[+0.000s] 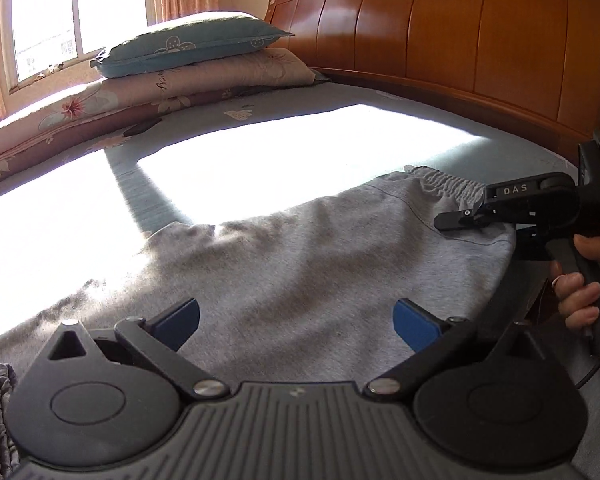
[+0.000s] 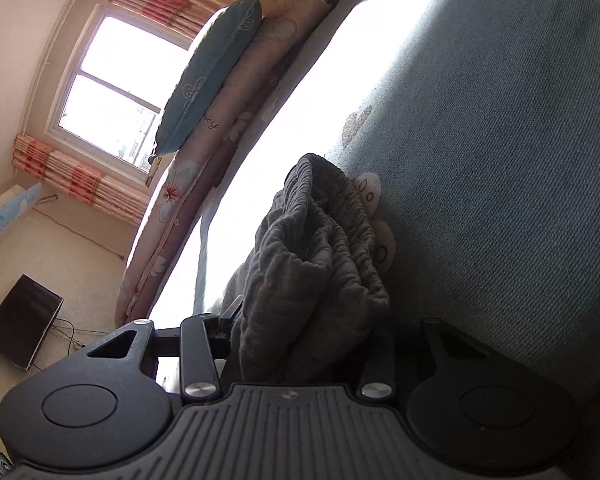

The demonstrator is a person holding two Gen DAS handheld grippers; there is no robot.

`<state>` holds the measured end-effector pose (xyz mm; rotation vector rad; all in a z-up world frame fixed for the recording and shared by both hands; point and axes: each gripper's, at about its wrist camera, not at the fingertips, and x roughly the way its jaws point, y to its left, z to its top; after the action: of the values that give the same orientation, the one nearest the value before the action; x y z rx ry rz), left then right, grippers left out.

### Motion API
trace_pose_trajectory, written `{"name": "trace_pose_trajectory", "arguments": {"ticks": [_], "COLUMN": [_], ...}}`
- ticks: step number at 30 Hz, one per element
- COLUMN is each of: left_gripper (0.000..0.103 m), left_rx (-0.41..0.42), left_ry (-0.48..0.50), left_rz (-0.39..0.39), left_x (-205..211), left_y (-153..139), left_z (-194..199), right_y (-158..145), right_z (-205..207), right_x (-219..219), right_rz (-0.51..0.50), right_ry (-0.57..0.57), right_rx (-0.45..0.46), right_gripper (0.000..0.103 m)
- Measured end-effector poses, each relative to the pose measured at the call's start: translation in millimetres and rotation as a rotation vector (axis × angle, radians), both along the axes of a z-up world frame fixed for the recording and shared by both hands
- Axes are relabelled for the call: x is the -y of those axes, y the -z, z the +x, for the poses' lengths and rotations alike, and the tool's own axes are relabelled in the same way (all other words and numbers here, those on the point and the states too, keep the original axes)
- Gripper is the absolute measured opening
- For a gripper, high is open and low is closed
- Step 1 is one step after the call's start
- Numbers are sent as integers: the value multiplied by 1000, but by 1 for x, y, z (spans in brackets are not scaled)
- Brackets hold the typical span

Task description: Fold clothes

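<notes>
The right tongs (image 2: 300, 344) are clamped on the bunched elastic waistband (image 2: 324, 232) of the grey sweatpants (image 1: 300, 264), at the garment's end nearest the wooden headboard (image 1: 440, 40). In the left wrist view the same tongs are seen biting that gathered edge, held by a hand (image 1: 580, 300) at the near edge of the bed (image 1: 380, 96). The left tongs (image 1: 296, 322) stand apart, with nothing between them, hovering just above the mid-part of the cloth. From the clamped waistband the garment's long axis is laid along the near edge of the bed, away from the headboard, with the leg end out of frame. The left tongs are judged nearer to that free end, so the next grasp falls to them.
</notes>
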<state>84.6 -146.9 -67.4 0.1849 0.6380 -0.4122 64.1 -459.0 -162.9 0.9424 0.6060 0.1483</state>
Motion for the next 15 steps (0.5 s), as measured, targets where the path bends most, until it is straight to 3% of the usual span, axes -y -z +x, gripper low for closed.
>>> {"name": "trace_pose_trajectory", "arguments": {"ticks": [1, 3, 8, 15], "left_gripper": [102, 102, 102, 102], "left_rx": [-26, -93, -207, -242], "left_ry": [-25, -59, -108, -287], "left_rz": [-15, -53, -147, -229], "left_x": [-9, -26, -79, -171], "left_y": [-2, -9, -27, -45], "left_z": [4, 14, 37, 43], "right_y": [-2, -5, -20, -86], "right_z": [1, 4, 7, 7], "right_x": [-4, -10, -16, -61], "right_rz": [-50, -99, -125, -279], "right_ry": [4, 7, 34, 15], "right_rx": [-24, -49, -99, -7], "right_gripper": [31, 30, 27, 26]}}
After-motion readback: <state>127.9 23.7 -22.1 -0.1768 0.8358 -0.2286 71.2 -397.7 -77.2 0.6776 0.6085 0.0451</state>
